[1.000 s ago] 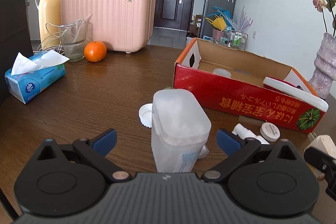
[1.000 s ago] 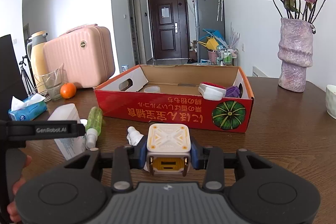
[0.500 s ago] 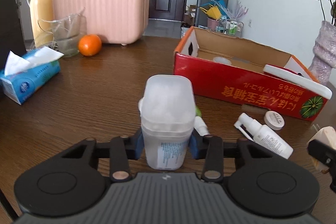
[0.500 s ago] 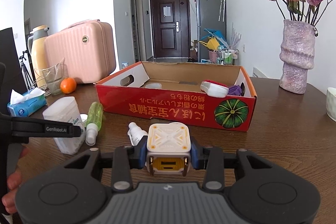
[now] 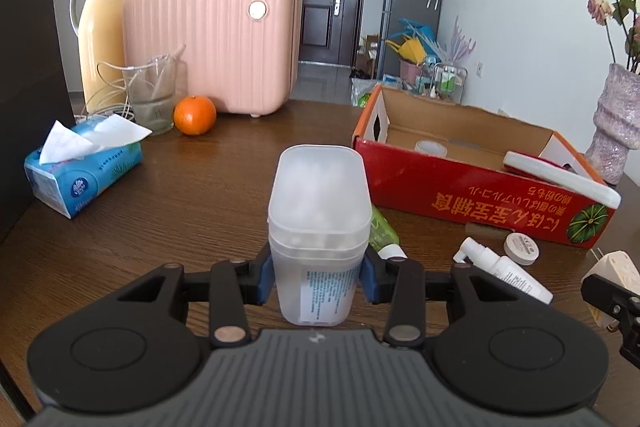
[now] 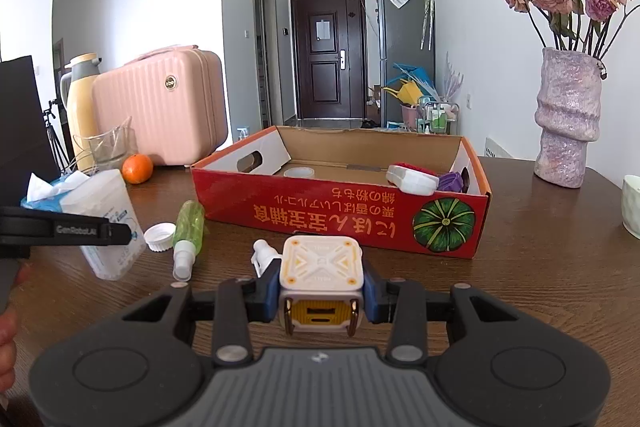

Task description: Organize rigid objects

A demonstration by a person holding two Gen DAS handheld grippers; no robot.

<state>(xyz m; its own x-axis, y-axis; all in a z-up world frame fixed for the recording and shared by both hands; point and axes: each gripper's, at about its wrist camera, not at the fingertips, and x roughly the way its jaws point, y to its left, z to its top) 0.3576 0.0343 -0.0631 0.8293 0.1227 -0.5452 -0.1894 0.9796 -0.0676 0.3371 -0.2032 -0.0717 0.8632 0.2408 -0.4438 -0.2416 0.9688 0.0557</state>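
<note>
My left gripper (image 5: 318,277) is shut on a frosted white plastic container (image 5: 318,211) and holds it upright above the table. The container also shows at the left of the right wrist view (image 6: 106,223). My right gripper (image 6: 322,297) is shut on a white and yellow cube charger (image 6: 322,277), held over the table in front of the red cardboard box (image 6: 340,215). The box holds a tape roll (image 6: 298,172), a white and red case (image 6: 412,179) and a purple item (image 6: 452,181). A green spray bottle (image 6: 187,233), a white cap (image 6: 159,236) and a white spray bottle (image 5: 502,269) lie on the table.
A small round white jar (image 5: 520,248) lies by the box front. A tissue pack (image 5: 82,167), an orange (image 5: 195,115), a glass jug (image 5: 150,99), a yellow thermos (image 5: 102,31) and a pink suitcase (image 5: 212,43) stand at the back left. A purple vase (image 6: 568,123) stands at the right.
My left gripper closed on the white container and has lifted it off the table. My right gripper has kept its hold on the charger and risen a little.
</note>
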